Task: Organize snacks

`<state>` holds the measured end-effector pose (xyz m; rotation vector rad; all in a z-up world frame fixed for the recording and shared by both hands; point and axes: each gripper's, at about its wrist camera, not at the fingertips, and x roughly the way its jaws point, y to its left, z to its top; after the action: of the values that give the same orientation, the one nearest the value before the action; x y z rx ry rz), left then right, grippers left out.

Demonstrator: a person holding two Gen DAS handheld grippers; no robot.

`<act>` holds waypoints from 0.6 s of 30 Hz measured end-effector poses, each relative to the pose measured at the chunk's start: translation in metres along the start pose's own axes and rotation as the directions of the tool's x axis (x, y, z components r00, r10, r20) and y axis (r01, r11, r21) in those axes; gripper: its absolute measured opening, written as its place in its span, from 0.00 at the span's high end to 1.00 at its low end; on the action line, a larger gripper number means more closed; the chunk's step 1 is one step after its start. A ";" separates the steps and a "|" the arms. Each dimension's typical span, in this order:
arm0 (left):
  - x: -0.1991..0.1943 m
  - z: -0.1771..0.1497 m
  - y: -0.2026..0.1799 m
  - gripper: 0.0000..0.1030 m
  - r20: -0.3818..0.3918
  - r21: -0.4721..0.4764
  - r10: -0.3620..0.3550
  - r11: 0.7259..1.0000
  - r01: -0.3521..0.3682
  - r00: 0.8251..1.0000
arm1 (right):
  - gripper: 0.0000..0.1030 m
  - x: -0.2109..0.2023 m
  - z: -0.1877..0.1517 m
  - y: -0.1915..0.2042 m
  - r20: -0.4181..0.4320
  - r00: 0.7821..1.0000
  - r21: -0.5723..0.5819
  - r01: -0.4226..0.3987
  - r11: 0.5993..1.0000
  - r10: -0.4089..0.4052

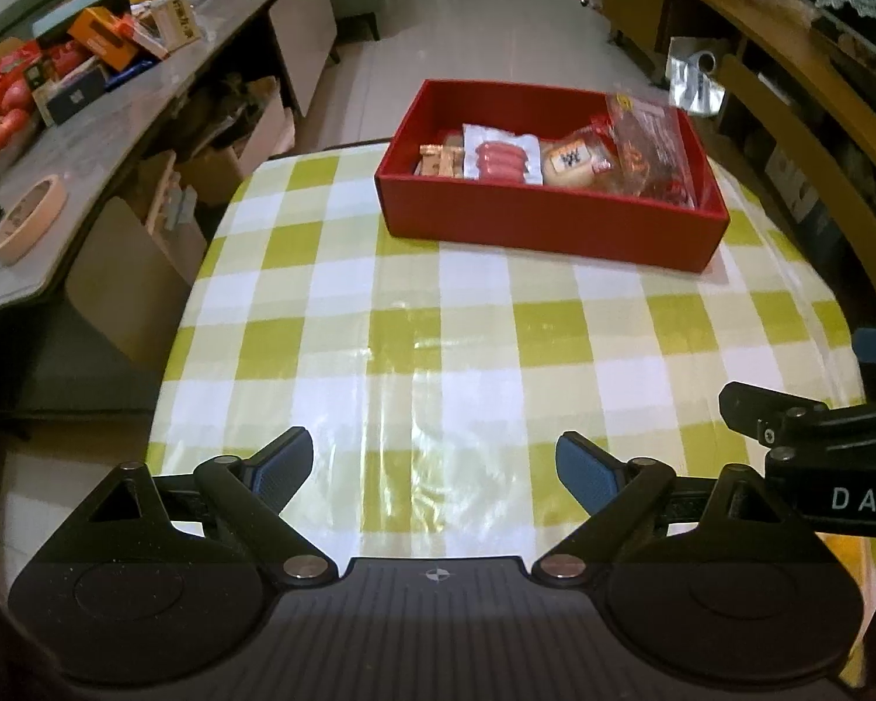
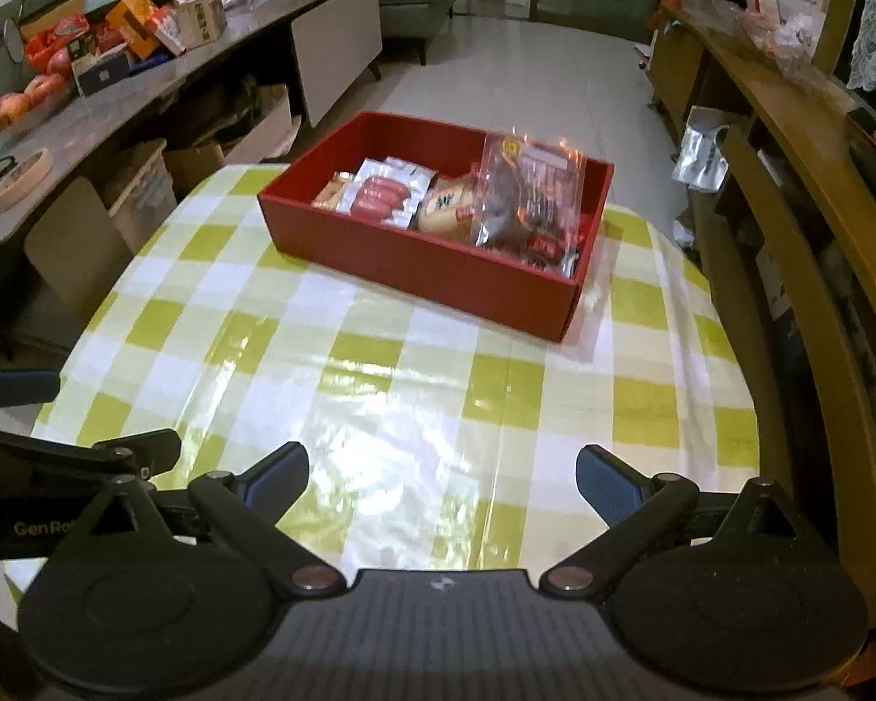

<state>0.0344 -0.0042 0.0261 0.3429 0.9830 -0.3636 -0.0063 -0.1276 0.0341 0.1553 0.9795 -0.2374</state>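
Red box (image 1: pixel 555 222) sits at far end of the table (image 1: pixel 438 362) w/ green-white check cloth. Inside, left to right: small tan snack packs (image 1: pixel 440 160), sausage pack (image 1: pixel 501 159), round cake w/ label (image 1: pixel 572 162), clear bag of dark-red snacks (image 1: pixel 651 146) leaning at the right end. Left tongs (image 1: pixel 435 473) wide open, nothing btwn pads, over bare cloth. Right tongs (image 2: pixel 442 485) also spread wide, empty, near table edge.

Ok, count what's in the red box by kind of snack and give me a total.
Sausage pack: 1
Round bun pack: 1
Clear bag of dark snacks: 1
Tan wrapped bars: at least 2, partly hidden
Total in the red box: at least 5
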 end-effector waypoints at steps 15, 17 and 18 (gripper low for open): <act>-0.012 -0.028 -0.005 0.07 0.000 0.026 0.034 0.999 -0.034 0.999 | 0.00 -0.010 -0.030 0.007 -0.024 1.000 -0.019 0.012 1.000 -0.012; -0.013 -0.032 -0.006 0.07 -0.001 0.029 0.037 0.999 -0.037 0.999 | 0.00 -0.011 -0.033 0.008 -0.026 1.000 -0.022 0.011 1.000 -0.012; -0.013 -0.032 -0.006 0.07 -0.001 0.031 0.039 0.999 -0.039 0.999 | 0.00 -0.011 -0.034 0.008 -0.027 1.000 -0.024 0.012 1.000 -0.013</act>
<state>0.0011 0.0067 0.0200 0.3899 0.9717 -0.3434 -0.0378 -0.1099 0.0250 0.1306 1.0099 -0.2353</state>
